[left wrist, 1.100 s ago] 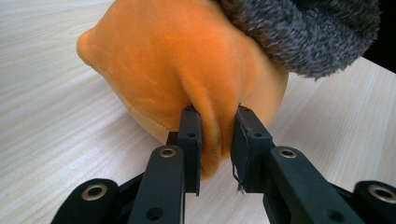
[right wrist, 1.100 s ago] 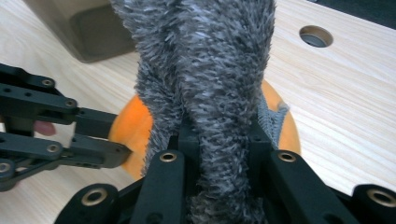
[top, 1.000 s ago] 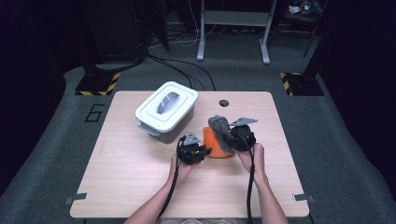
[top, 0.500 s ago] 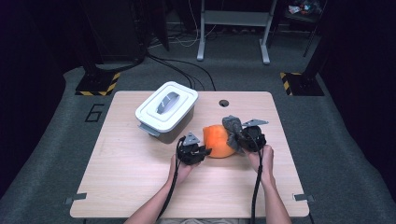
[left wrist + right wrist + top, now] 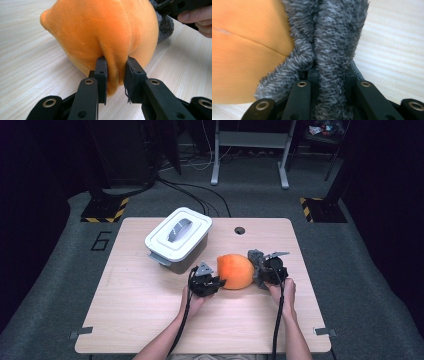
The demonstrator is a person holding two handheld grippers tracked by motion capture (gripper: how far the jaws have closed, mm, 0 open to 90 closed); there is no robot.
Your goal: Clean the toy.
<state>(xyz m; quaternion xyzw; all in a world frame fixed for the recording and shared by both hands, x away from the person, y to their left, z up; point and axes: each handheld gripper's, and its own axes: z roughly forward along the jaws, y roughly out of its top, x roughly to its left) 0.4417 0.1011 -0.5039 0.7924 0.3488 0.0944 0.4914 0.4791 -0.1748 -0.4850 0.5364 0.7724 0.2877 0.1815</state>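
Your left gripper point(image 5: 214, 281) is clamped on a fold of the round orange plush toy w/ a grey fuzzy end point(image 5: 235, 270); in the left gripper view both black pads point(image 5: 101, 72) pinch the orange fabric point(image 5: 105, 32) between them. Your right gripper point(image 5: 261, 268) is clenched on the toy's grey fuzzy part point(image 5: 255, 256); in the right gripper view a ridge of grey fur point(image 5: 332, 50) is squeezed between the 2 jaws. The toy sits on the light wood table point(image 5: 140, 320), right of centre, between your 2 grippers; its underside looks to be on the tabletop in the left gripper view. The white lidded plastic box w/ a grey handle point(image 5: 178, 238) stands near the toy, to its left & further back; they're apart. Both your hands point(image 5: 281, 292) hold the grippers from the near side.
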